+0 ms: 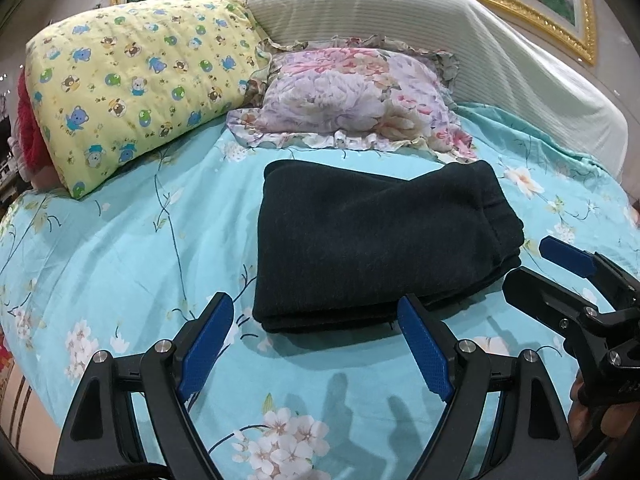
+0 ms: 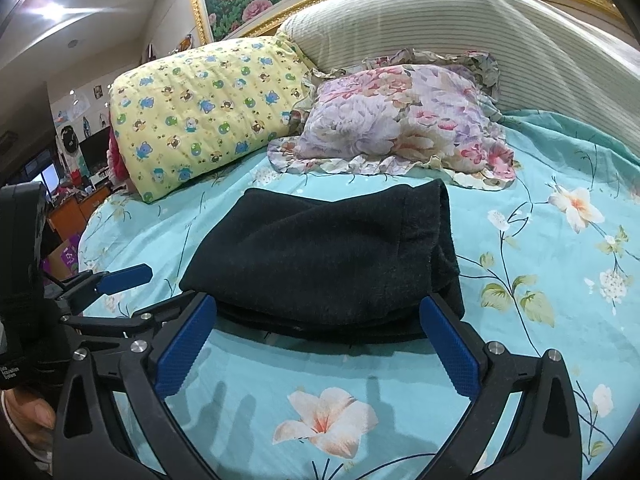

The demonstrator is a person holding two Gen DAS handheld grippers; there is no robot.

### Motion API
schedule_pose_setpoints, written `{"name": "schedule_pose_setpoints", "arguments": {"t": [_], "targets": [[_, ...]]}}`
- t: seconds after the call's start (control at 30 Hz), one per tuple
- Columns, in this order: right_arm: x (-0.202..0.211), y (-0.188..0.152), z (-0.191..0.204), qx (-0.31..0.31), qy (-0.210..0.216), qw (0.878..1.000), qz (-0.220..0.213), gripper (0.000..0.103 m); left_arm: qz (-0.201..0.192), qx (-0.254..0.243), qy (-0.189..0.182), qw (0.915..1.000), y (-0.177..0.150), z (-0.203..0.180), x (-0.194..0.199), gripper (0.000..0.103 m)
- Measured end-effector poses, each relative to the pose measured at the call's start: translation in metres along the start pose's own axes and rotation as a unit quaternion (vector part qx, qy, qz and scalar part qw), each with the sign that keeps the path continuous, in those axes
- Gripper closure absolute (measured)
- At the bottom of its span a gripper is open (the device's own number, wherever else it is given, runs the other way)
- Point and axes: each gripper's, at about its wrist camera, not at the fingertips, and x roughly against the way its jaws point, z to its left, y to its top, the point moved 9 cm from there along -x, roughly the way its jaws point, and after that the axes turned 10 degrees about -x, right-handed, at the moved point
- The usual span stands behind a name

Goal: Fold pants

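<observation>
Black fleece folded pants (image 1: 372, 240) straight ahead, long axis crosswise; right gripper (image 2: 318, 338) nearer than left gripper (image 1: 316, 340), both spread, empty.

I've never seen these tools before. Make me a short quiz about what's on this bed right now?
1. True or false: the black pants lie spread out flat at full length.
2. Which lies nearer the pants: A) the yellow bear-print quilt, B) the floral pillow?
3. Is the left hand-held gripper or the right hand-held gripper clamping cloth?

Key: 1 false, they are folded into a stack. 2 B. 3 Neither; both are open.
</observation>
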Motion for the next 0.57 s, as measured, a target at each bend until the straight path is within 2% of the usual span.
{"name": "schedule_pose_setpoints", "arguments": {"t": [0.23, 0.57], "targets": [[0.002, 0.003, -0.008, -0.011, -0.005, 1.000, -0.003, 0.001, 0.005, -0.001, -0.011, 0.9999, 0.008, -0.004, -0.008, 0.018], [0.003, 0.011, -0.014, -0.021, -0.003, 1.000, -0.013, 0.001, 0.017, -0.007, -0.006, 0.9998, 0.014, -0.010, -0.016, 0.018]]}}
